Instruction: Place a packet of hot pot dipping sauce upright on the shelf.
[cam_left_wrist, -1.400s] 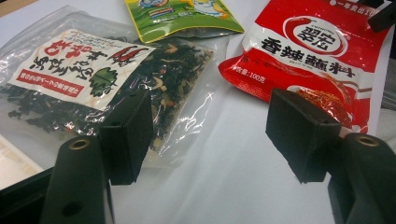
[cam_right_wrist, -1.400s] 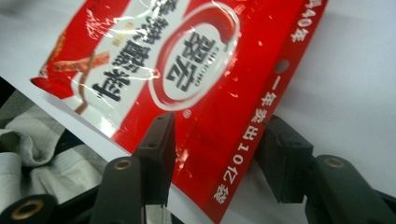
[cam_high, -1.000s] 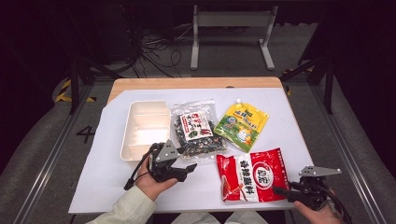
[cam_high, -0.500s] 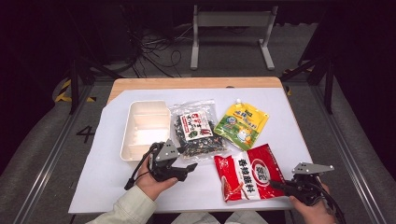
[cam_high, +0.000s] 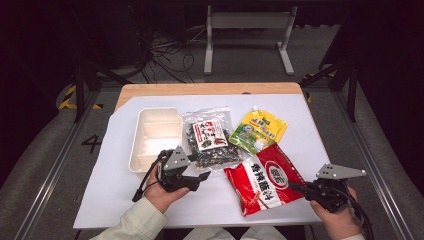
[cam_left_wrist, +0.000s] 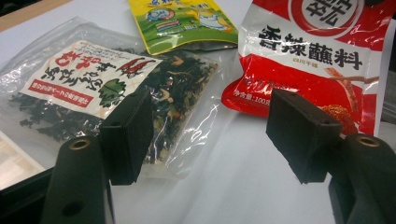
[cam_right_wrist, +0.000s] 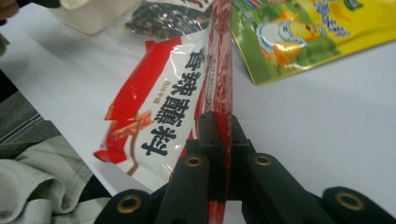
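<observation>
A red seasoning packet (cam_high: 262, 180) with white label lies at the front right of the white sheet. My right gripper (cam_high: 295, 187) is shut on its right edge, which is raised off the table. In the right gripper view the jaws (cam_right_wrist: 222, 135) pinch that thin red edge of the packet (cam_right_wrist: 163, 102), seen edge-on. My left gripper (cam_high: 202, 177) rests at the front centre and is open. Between its fingertips (cam_left_wrist: 210, 126) is bare sheet, with a clear bag of dark dried flakes (cam_left_wrist: 93, 88) beyond the left jaw and the red packet (cam_left_wrist: 308, 60) beyond the right jaw.
A white divided container (cam_high: 155, 137) stands left of the clear bag (cam_high: 210, 140). A yellow-green pouch (cam_high: 257, 131) lies behind the red packet. The white sheet (cam_high: 115, 195) covers a wooden table; metal rails run along both sides. A pale sleeve (cam_right_wrist: 37, 177) is near.
My right gripper has closed on the red packet's right edge and risen a little; the packet has tilted and slid slightly left. The left gripper has stayed put.
</observation>
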